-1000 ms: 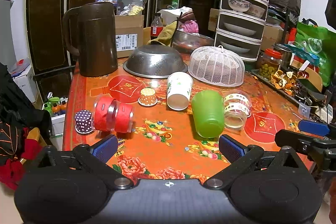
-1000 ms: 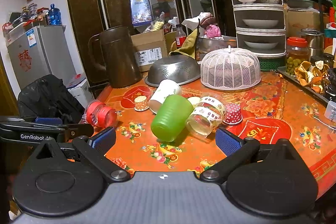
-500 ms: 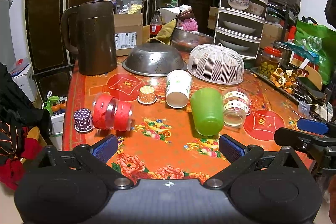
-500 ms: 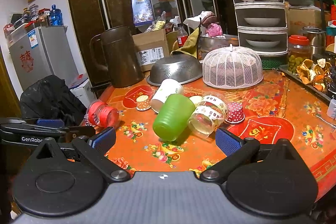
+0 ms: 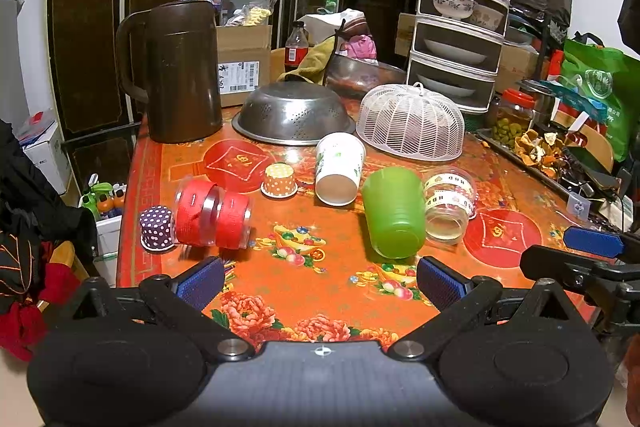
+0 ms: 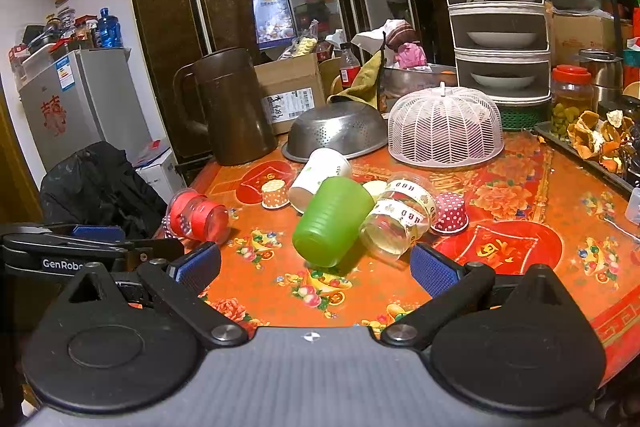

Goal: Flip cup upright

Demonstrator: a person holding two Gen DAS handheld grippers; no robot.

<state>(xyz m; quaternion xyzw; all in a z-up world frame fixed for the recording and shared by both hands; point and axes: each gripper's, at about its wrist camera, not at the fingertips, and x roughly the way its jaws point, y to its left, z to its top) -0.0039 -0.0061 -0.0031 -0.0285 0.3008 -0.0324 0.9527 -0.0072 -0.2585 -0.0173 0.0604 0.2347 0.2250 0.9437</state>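
Observation:
Several cups lie on their sides on the orange flowered table [image 5: 304, 291]: a green plastic cup [image 5: 394, 213] [image 6: 332, 221], a white paper cup [image 5: 339, 167] [image 6: 318, 173], a clear cup with a white band [image 5: 448, 203] [image 6: 400, 215] and a clear cup with red bands [image 5: 212, 213] [image 6: 196, 215]. My left gripper [image 5: 320, 283] is open and empty, near the table's front edge, short of the green cup. My right gripper [image 6: 316, 269] is open and empty, just in front of the green cup. The right gripper also shows at the right of the left wrist view [image 5: 580, 255].
Small paper baking cups stand mouth down: orange dotted [image 5: 279, 180], purple dotted [image 5: 157, 233], red dotted [image 6: 450, 213]. Behind are a brown jug [image 5: 180, 75], an upturned steel colander [image 5: 294, 115], a white mesh food cover [image 5: 412, 123], a tiered dish rack [image 5: 464, 15] and a tray of peels [image 5: 536, 147].
Both grippers have drifted slightly; the table items sit a little lower in the right wrist view. The cups have not moved. Both grippers stay open.

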